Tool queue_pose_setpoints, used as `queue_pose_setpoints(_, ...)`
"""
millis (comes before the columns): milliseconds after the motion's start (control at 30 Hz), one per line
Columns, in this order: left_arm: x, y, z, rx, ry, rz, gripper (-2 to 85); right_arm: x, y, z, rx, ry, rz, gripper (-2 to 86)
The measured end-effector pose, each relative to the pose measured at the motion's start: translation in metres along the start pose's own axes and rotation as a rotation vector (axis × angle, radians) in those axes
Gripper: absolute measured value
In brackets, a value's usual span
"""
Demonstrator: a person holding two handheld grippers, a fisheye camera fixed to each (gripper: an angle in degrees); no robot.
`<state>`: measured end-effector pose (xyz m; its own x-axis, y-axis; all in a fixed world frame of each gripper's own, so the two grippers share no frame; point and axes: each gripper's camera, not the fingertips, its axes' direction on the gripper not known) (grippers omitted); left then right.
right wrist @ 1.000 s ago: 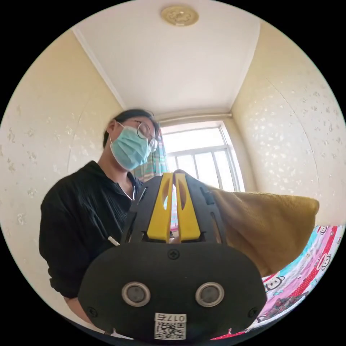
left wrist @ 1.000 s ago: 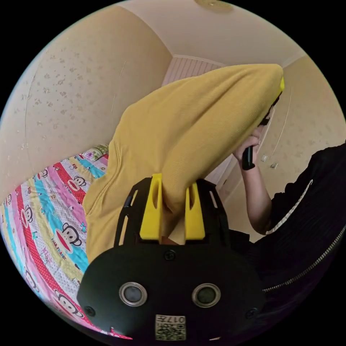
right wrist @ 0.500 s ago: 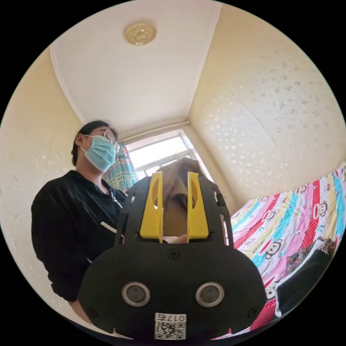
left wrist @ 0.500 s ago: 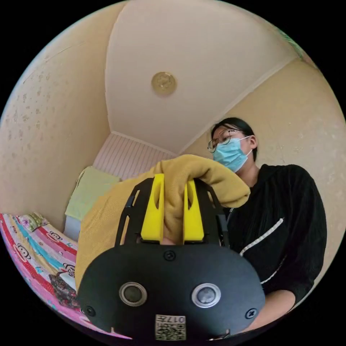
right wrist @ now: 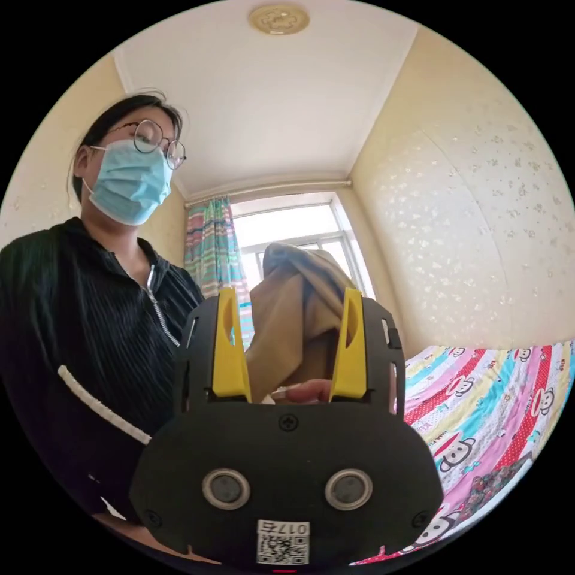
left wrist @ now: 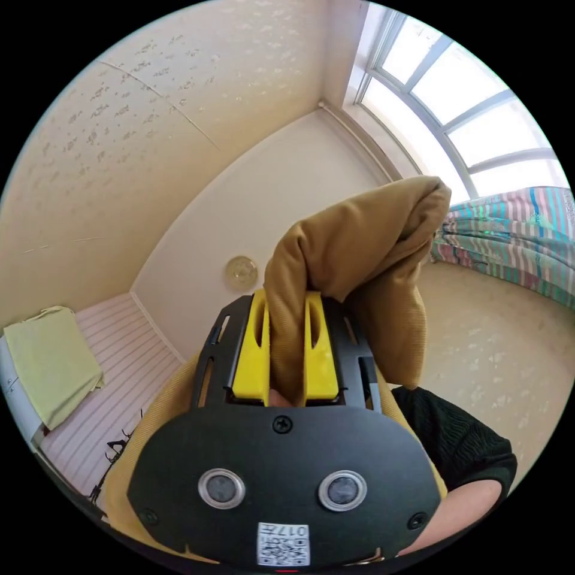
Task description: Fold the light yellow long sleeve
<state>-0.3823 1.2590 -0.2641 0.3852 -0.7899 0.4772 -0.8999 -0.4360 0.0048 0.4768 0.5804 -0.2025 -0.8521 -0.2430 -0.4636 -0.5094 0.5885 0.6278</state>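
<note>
The light yellow long sleeve is bunched up in the air, mustard-toned against the ceiling. My left gripper is shut on a thick fold of it, and the cloth rises above the jaws and droops to the right. More of it hangs below the gripper body. In the right gripper view a hanging fold of the long sleeve stands between the widely parted jaws of my right gripper. The fold leans on the right-hand jaw and stays apart from the left-hand one, so this gripper is open.
A person in a black zip top stands close at the left. A bed with a striped cartoon sheet lies at the lower right. A window and striped curtain are behind. A green cloth lies on a white slatted surface.
My right gripper's jaws have gone from shut to wide apart, releasing their pinch on the garment. The left gripper stays shut on the cloth while its view has swung up to the ceiling and window.
</note>
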Motion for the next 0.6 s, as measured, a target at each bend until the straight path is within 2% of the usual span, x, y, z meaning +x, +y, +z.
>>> queue_pose_setpoints(133,0.003,-0.002,-0.005,0.001,-0.095,-0.032,8.6,-0.013,0.008,0.024,-0.075,0.192,-0.104,19.8)
queue_pose_setpoints(200,-0.001,-0.003,-0.007,-0.023,-0.202,-0.09,8.6,-0.024,0.008,0.034,-0.089,0.216,-0.179,18.8)
queue_pose_setpoints(300,-0.014,0.003,-0.003,-0.062,-0.256,-0.171,8.6,-0.035,0.006,0.053,-0.108,0.29,-0.292,16.8)
queue_pose_setpoints(367,-0.025,0.01,0.002,-0.092,-0.265,-0.215,8.5,-0.035,0.007,0.066,-0.125,0.418,-0.329,14.3)
queue_pose_setpoints(433,-0.036,0.017,0.005,-0.118,-0.299,-0.27,8.5,-0.035,0.01,0.077,-0.154,0.419,-0.407,8.2)
queue_pose_setpoints(600,-0.037,0.014,-0.003,-0.129,-0.454,-0.309,9.1,-0.02,-0.005,0.07,-0.115,0.422,-0.313,4.9)
